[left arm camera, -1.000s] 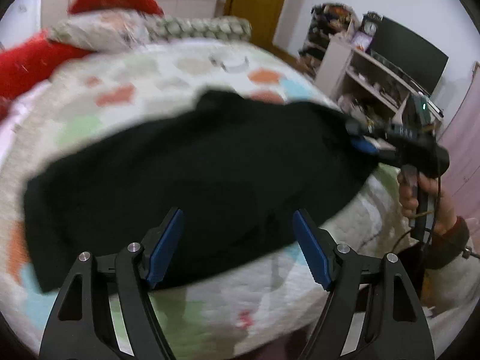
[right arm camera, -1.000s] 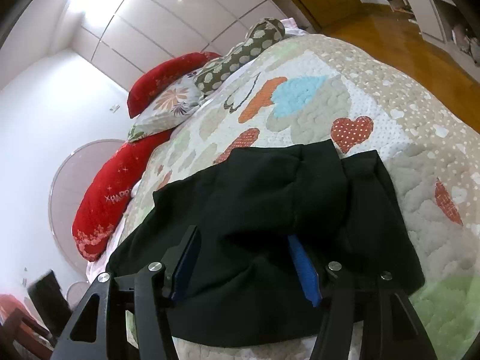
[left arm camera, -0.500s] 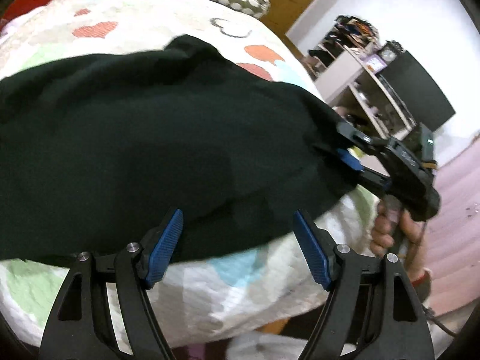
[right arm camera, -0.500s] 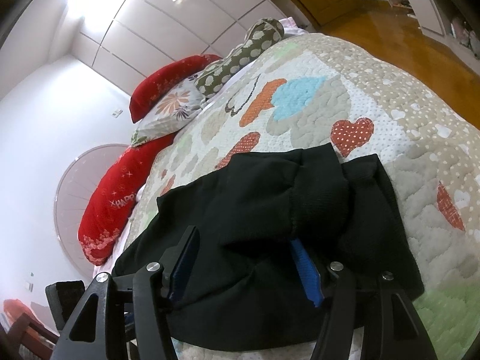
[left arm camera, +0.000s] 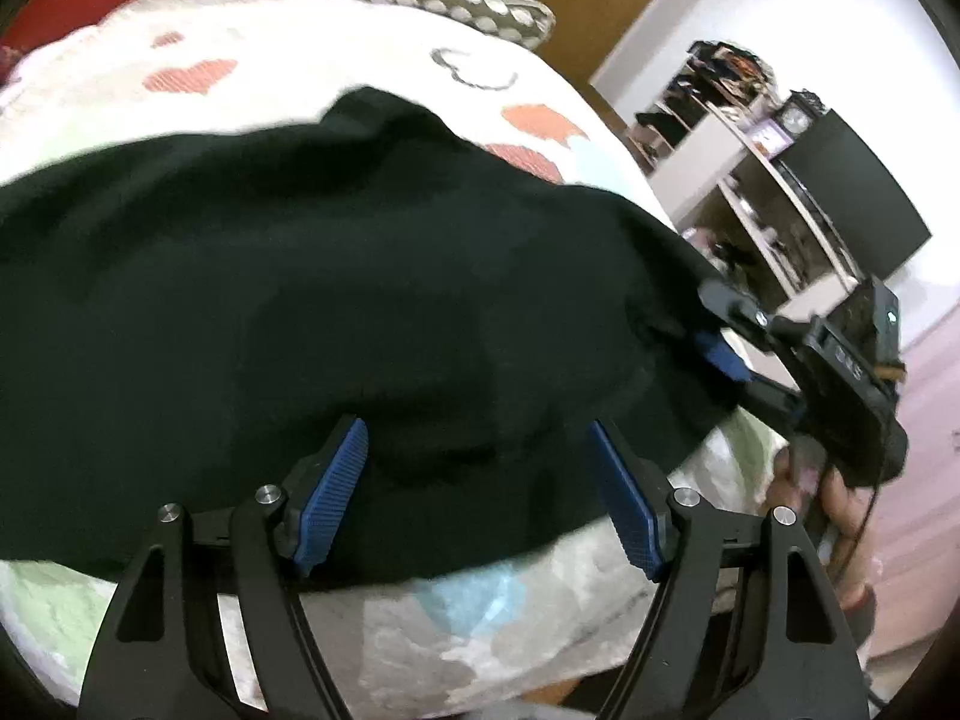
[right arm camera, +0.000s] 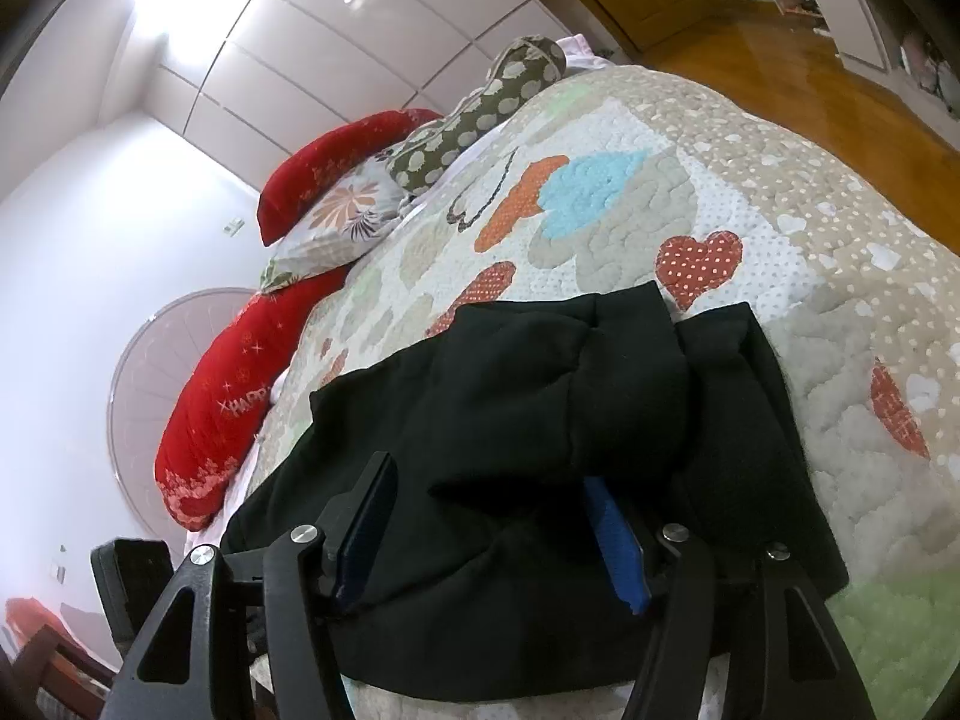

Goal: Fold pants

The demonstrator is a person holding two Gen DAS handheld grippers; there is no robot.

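Black pants point(left arm camera: 300, 276) lie spread on a quilted bed; they also show in the right wrist view point(right arm camera: 540, 420), with one part folded over on top. My left gripper point(left arm camera: 474, 480) is open, its blue pads just over the near edge of the pants. My right gripper point(right arm camera: 486, 516) is open and low over the fabric, with a fold of cloth draped over its right pad point(right arm camera: 618, 546). The right gripper also shows in the left wrist view point(left arm camera: 738, 348), at the right end of the pants.
The quilt point(right arm camera: 660, 210) has heart patches. Red and patterned pillows point(right arm camera: 336, 198) lie at the head of the bed. White shelves and a dark screen point(left arm camera: 840, 198) stand past the bed. A wooden floor point(right arm camera: 780, 48) and a door lie behind.
My left gripper has moved in toward the near edge of the pants and stayed open. My right gripper has hardly moved and stays open.
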